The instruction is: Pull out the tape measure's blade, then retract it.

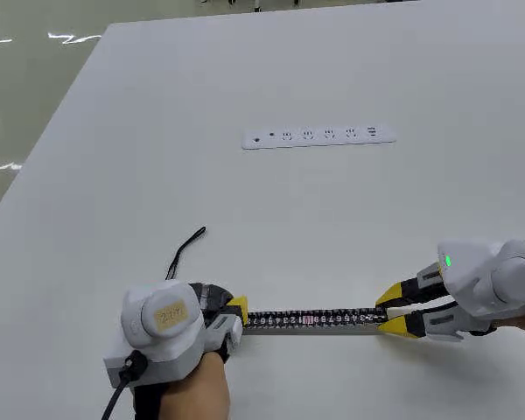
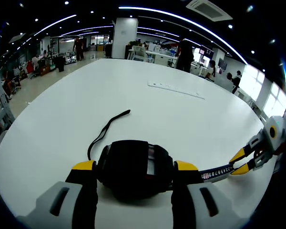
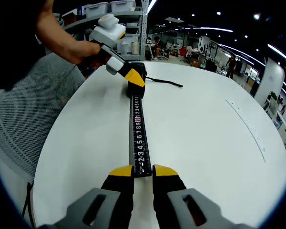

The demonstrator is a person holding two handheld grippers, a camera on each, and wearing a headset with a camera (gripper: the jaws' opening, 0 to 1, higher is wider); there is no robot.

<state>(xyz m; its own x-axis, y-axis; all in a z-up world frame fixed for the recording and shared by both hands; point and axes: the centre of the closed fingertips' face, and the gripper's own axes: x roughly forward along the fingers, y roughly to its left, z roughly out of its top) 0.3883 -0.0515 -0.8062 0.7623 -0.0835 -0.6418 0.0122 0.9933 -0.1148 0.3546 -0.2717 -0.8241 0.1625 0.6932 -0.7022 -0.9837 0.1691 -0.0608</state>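
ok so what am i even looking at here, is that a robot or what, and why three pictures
There is no robot here. A person holds a two-jaw gripper in each hand and works at a white table. The head view comes from a camera in the person's headset, looking down at the work. The two round pictures each come from a fisheye camera on one gripper, looking along its own yellow-tipped jaws.

The left gripper is clamped around the black tape measure case, and the case's black strap trails on the table. The right gripper pinches the end of the blade, which lies drawn out flat between the two grippers. Further back on the table lies a white power strip. Behind the table is an office with other people.
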